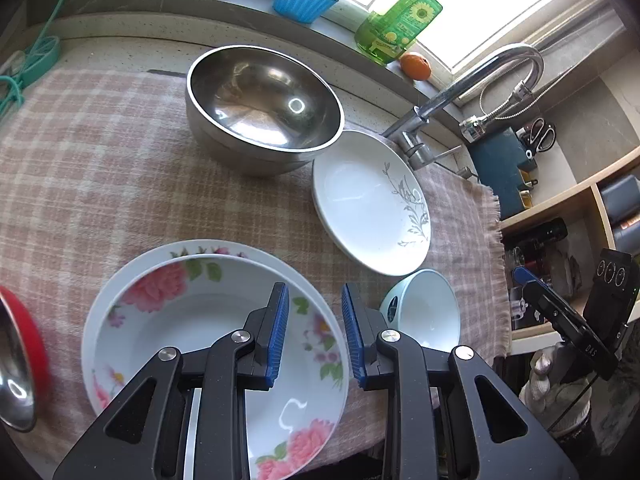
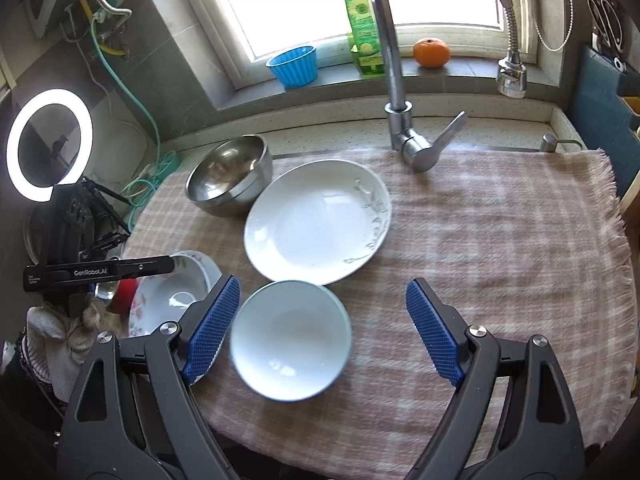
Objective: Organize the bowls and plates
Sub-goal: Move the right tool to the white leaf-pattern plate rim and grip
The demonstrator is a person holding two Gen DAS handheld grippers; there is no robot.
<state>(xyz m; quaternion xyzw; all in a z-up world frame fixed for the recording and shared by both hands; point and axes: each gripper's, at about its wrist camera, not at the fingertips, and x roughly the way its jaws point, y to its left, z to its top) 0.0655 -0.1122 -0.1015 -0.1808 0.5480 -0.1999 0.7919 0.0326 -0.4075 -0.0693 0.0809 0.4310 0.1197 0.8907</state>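
Partly cropped: red-rimmed bowl (image 1: 16, 360).

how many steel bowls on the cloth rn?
2 visible. A large steel bowl at the back left by the grey-leaf plate, possibly nested on another; a red-rimmed steel bowl at the left edge, mostly cut off.

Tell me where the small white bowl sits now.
The small white bowl sits on the checked cloth, just in front of the white leaf-patterned plate, right of the floral plates.
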